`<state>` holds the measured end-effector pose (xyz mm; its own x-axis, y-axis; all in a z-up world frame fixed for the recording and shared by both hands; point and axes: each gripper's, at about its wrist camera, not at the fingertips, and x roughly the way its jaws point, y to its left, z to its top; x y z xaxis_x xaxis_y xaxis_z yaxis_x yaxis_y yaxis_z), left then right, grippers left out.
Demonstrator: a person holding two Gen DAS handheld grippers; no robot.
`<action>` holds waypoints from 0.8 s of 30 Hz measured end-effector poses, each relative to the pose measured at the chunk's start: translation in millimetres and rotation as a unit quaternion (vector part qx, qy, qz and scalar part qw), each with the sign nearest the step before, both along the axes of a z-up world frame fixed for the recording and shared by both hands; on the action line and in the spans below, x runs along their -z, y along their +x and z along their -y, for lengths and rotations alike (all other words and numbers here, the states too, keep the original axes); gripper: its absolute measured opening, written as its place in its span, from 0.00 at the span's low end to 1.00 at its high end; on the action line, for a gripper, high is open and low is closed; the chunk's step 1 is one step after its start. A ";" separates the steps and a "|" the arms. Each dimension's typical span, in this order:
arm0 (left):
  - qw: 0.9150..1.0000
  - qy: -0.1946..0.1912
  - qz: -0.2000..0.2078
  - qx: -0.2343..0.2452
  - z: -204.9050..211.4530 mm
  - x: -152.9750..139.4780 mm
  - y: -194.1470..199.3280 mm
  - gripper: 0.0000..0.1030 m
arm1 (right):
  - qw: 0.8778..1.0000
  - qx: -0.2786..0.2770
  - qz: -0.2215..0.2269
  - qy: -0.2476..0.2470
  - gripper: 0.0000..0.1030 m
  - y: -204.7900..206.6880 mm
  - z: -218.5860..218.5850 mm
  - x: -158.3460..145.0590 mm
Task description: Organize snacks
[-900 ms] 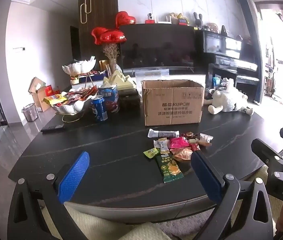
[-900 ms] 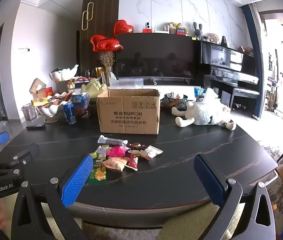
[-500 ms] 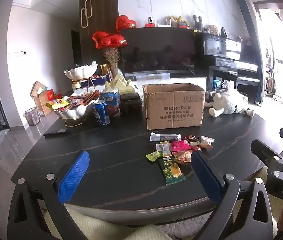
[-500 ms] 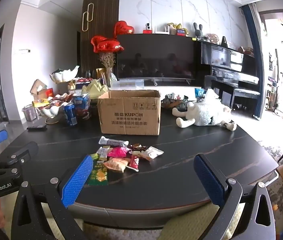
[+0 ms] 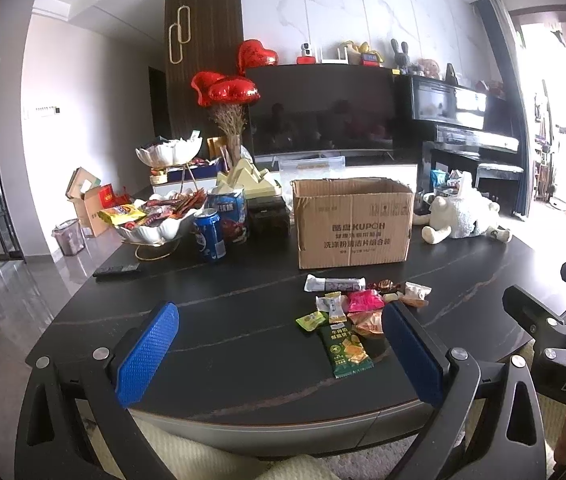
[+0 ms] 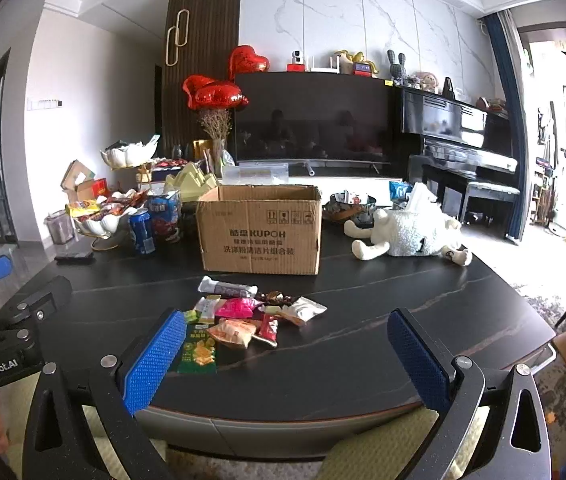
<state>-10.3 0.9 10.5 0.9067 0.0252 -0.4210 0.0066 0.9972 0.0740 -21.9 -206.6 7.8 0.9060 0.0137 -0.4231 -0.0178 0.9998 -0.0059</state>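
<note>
1. Both tools hang back at the near edge of the dark table [image 6: 403, 292], well short of the cardboard box [image 6: 261, 230], which stands open-topped at mid-table and serves as the landmark here.
2. The left gripper [image 5: 279, 350] has its jaws spread wide with nothing between the blue pads; the right gripper [image 6: 287, 354] is just the same, wide and empty.
3. The snacks sit in a loose heap [image 6: 243, 316] on the table just in front of the box, on its near side, none of them inside it as far as can be seen.
4. Nearest the box lies a long silver-wrapped bar [image 6: 227, 288]; farthest from it, at the heap's near edge, lies a flat green packet [image 6: 199, 350].
5. Between them a pink sachet [image 6: 237, 307] and an orange packet [image 6: 233, 332] overlap their neighbours.
6. These look like light, crinkly film packs: soft, slippery, and likely to slide or fold if pinched on the flat face.
7. The contents are probably brittle, so a gentle squeeze suits them.
8. The best hold seems to be across a packet's narrow width or on a sealed end, starting with the green packet, since it lies freest at the heap's edge away from the box.
</note>
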 end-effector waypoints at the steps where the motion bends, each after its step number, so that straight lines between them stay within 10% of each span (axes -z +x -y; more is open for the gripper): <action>1: 1.000 -0.001 -0.001 0.001 -0.3 -0.1 0.1 1.00 | 1.000 0.000 0.000 0.000 0.99 0.0 -0.3 -0.6; 24: 1.000 -0.005 0.006 0.002 0.8 -2.2 -2.2 1.00 | 1.000 0.001 0.005 0.001 0.99 -4.9 0.1 -9.7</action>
